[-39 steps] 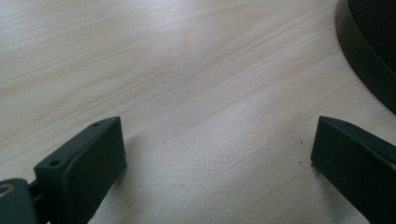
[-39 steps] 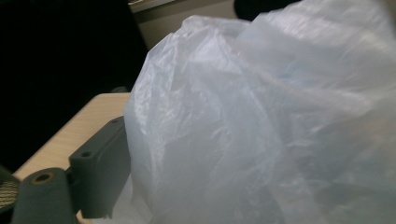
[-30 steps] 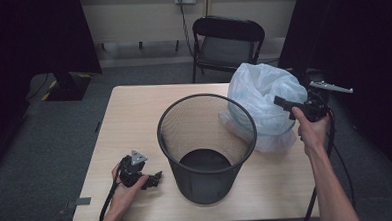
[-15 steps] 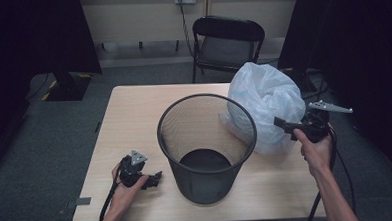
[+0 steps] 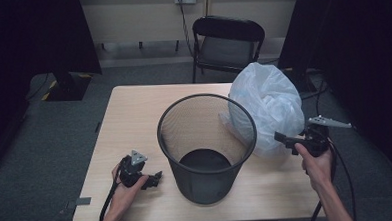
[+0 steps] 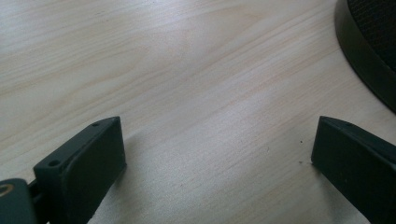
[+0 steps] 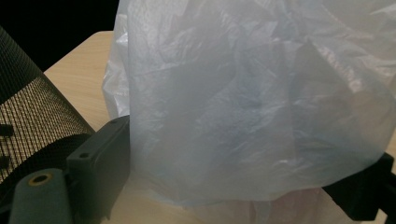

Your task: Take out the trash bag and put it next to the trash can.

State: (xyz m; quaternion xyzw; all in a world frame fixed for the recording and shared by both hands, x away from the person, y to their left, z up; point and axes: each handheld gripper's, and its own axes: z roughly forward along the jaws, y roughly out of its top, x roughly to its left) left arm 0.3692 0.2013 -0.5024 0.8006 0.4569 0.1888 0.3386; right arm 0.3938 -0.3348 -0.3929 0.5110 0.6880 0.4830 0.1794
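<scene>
A black mesh wastebasket (image 5: pixel 207 145) stands upright in the middle of the wooden table (image 5: pixel 134 118). To its right, touching its rim, sits a puffed-up translucent white plastic bag (image 5: pixel 266 107). My right gripper (image 5: pixel 282 136) is at the bag's lower right side, open. In the right gripper view the bag (image 7: pixel 252 102) hangs between the wide-apart jaws of that gripper (image 7: pixel 233 186), and the basket's mesh (image 7: pixel 32 116) is at the left. My left gripper (image 5: pixel 154 180) rests on the table left of the basket's foot, open (image 6: pixel 217 158) over bare wood, with the basket's base (image 6: pixel 369 56) at the upper right.
A black folding chair (image 5: pixel 228 44) stands behind the table's far edge. Dark curtains hang at both sides of the room. Cables trail from both grippers toward the table's near edge. Grey carpet surrounds the table.
My right gripper has come down and toward the person, from the bag's upper right to its lower right side. The left gripper and the basket have stayed still.
</scene>
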